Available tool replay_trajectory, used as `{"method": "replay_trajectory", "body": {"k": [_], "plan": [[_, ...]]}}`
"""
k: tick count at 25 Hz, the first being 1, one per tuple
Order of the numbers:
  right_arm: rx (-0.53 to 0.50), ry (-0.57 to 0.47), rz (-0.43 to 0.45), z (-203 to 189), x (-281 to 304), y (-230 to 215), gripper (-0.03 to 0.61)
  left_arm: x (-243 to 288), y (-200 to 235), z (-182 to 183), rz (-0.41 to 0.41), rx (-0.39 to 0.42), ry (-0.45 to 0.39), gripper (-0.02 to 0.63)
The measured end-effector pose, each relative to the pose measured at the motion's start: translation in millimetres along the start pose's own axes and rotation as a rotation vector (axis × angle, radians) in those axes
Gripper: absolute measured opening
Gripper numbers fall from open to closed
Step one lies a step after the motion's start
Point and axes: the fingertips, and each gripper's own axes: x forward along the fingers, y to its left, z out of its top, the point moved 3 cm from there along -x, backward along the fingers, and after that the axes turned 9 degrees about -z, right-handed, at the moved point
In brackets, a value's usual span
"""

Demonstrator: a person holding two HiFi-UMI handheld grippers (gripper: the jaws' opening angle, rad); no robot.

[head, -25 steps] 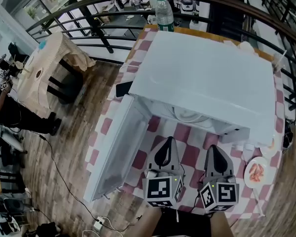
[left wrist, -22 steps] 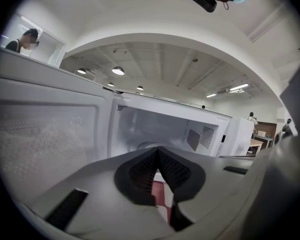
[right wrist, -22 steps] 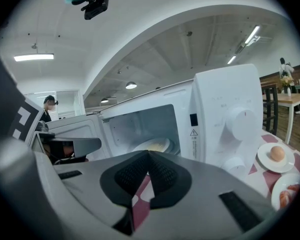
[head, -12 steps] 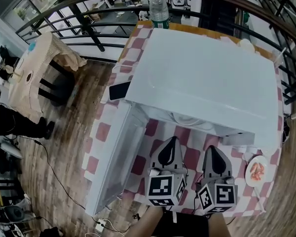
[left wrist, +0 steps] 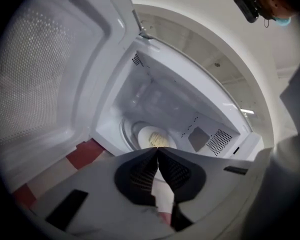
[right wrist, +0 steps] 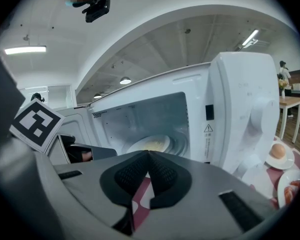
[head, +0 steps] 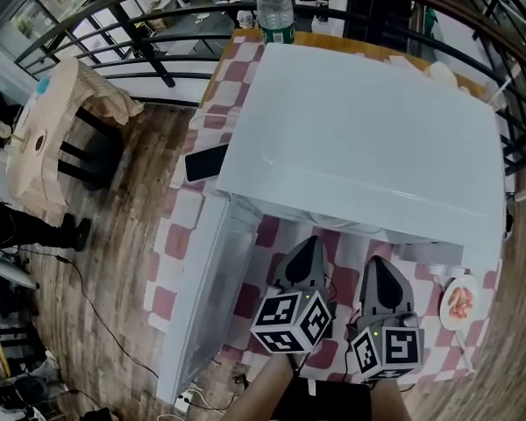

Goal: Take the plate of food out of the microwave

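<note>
Left tongs [left wrist: 157, 150] and right tongs [right wrist: 148, 153] closed empty, facing flat plate [right wrist: 162, 143] inside open microwave [right wrist: 240, 109].

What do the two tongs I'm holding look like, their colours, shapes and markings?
The left tongs and right tongs match. Each has a smooth grey shell that tapers to a point, with black, finely textured pads on the inner faces. At the rear of each sits a cube printed with black-and-white square markers: the left cube and the right cube.
</note>
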Motion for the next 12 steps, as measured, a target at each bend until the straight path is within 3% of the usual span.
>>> {"method": "replay_trajectory", "body": {"k": [7,12], "plan": [[0.003,0.026,-0.007,-3.6,10.2,-1.3,0.014,15.5,8.9,-3.6,-0.014,-0.084,0.005,0.028],[0.005,0.039,-0.011,-6.4,15.1,-2.5,0.014,25.3,14.2,-5.9,-0.04,-0.22,-0.009,0.031]]}}
